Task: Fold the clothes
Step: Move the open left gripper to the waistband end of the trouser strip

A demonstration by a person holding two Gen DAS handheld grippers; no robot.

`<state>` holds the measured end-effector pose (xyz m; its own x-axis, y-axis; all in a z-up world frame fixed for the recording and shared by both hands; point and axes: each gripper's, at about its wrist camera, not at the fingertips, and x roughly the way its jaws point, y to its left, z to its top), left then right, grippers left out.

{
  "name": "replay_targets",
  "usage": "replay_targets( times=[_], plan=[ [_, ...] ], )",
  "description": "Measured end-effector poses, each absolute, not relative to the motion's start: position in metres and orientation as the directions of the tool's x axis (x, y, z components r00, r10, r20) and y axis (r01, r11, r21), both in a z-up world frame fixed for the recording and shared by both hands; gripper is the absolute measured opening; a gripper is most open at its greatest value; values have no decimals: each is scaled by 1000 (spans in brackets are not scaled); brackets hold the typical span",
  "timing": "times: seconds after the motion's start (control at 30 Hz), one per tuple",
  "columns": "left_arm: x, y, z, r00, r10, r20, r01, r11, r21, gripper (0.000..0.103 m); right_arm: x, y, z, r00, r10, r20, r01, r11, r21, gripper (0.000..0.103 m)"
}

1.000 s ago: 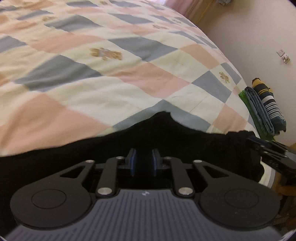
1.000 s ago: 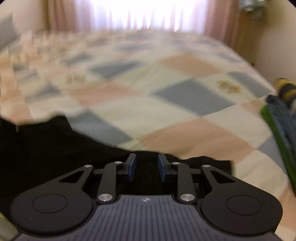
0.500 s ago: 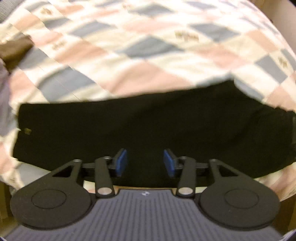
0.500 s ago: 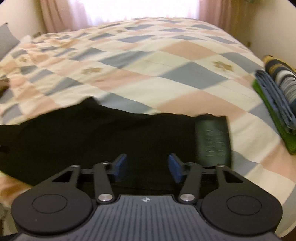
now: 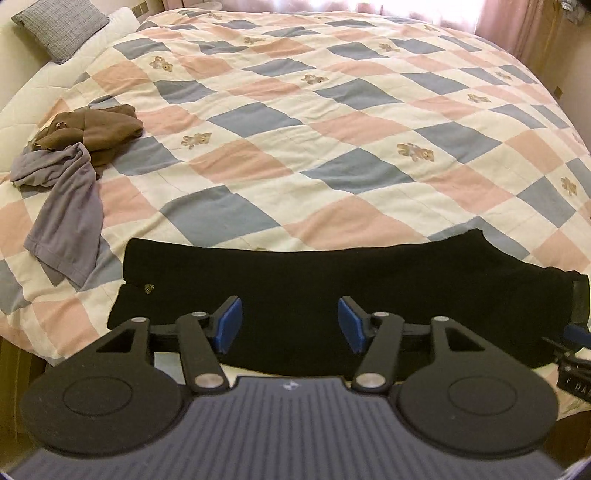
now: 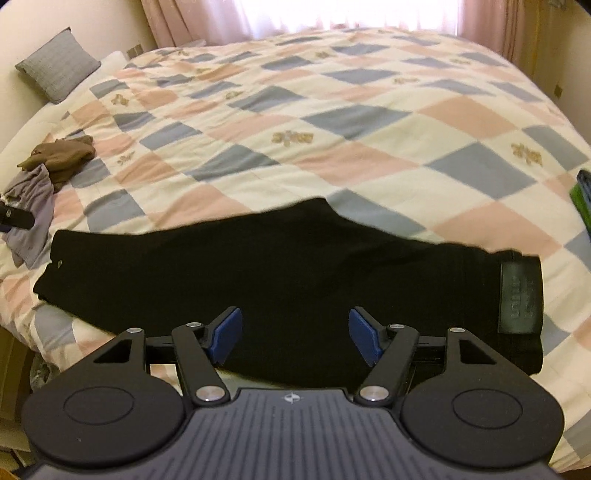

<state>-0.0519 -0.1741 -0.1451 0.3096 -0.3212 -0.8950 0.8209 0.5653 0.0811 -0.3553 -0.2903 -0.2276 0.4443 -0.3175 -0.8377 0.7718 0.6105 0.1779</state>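
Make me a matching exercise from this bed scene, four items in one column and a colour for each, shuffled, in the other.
Items:
1. trousers
2. crumpled garment nearest the pillow
3. limp garment beside it
4. pillow

Colours:
A. brown
B. grey weave
C. black
D. greyish purple

Pairs: 1-C, 2-A, 3-D, 4-B

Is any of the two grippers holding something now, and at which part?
Nothing is held. The left gripper and right gripper have just been opening; their jaws stand apart above the black trousers, nothing between them.
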Motion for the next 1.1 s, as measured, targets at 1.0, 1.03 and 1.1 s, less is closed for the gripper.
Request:
replay_targets(
  times=[1.0,1.03,1.1],
  plan=[
    [215,44,-325,-52,-372,-927,390,847,-362,49,-90,-109,-278,343,-196,-919,585,810,46,66],
    [213,42,-327,-69,-379,-923,386,843,-374,49,-87,-109,-278,342,-204,-917,582,812,36,66],
    [211,37,-332,-101,-392,-915,377,836,-399,49,-86,-113,-279,339,-210,-917,593,804,35,66]
  ],
)
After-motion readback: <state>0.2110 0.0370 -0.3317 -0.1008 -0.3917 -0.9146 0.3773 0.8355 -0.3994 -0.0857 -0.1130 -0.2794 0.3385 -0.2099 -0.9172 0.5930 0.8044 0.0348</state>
